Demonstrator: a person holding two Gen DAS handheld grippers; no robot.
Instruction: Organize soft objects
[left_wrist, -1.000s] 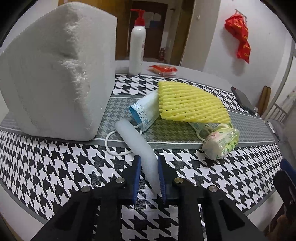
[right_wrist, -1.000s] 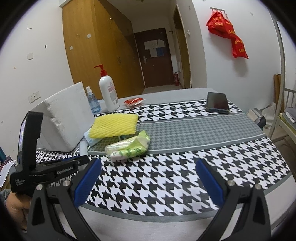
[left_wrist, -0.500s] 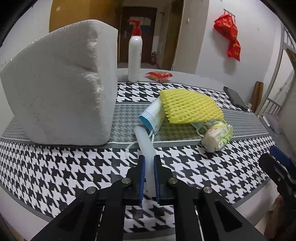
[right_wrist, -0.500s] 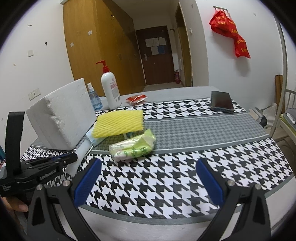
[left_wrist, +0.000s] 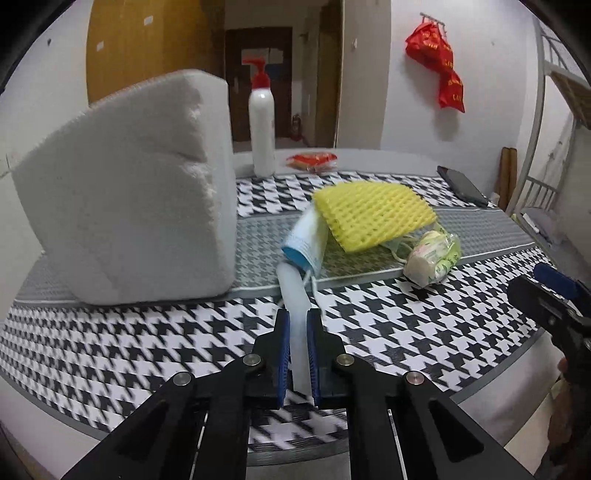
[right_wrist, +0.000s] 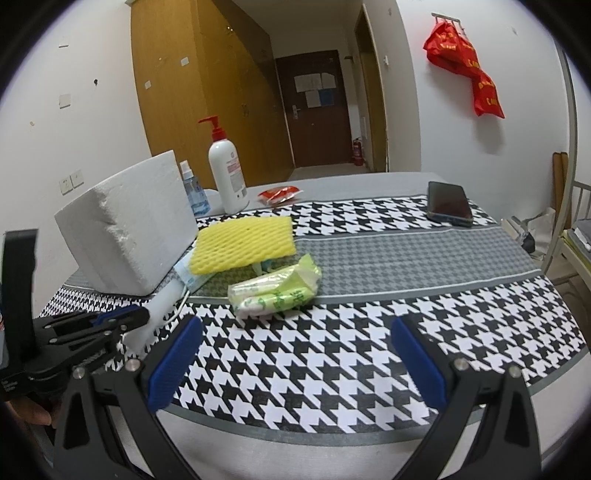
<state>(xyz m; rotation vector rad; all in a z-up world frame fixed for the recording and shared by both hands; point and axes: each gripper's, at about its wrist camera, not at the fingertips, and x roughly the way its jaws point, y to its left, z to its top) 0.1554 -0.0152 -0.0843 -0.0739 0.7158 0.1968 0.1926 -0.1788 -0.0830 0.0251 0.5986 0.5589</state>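
My left gripper (left_wrist: 298, 321) is shut on a pale foam strip (left_wrist: 293, 291), whose far end reaches a blue face mask (left_wrist: 306, 240). In the right wrist view the same left gripper (right_wrist: 142, 319) pinches the foam strip (right_wrist: 160, 308) at the table's left front. A yellow foam net (left_wrist: 369, 214) lies over the mask, and a green tissue pack (left_wrist: 432, 258) sits to its right. A big white foam block (left_wrist: 129, 206) stands at the left. My right gripper (right_wrist: 295, 339) hangs open over the tablecloth with nothing between its fingers, in front of the tissue pack (right_wrist: 277, 291) and the yellow net (right_wrist: 243, 243).
A white pump bottle (right_wrist: 225, 173) and a small spray bottle (right_wrist: 192, 192) stand behind the foam block. A red packet (right_wrist: 279, 194) and a dark phone (right_wrist: 448, 203) lie at the back. A metal bed frame (left_wrist: 546, 158) stands off the table's right side.
The left jaws closed on the foam strip. The left gripper then drew back toward the table's front edge with the strip and rolled a little. The right gripper stayed put.
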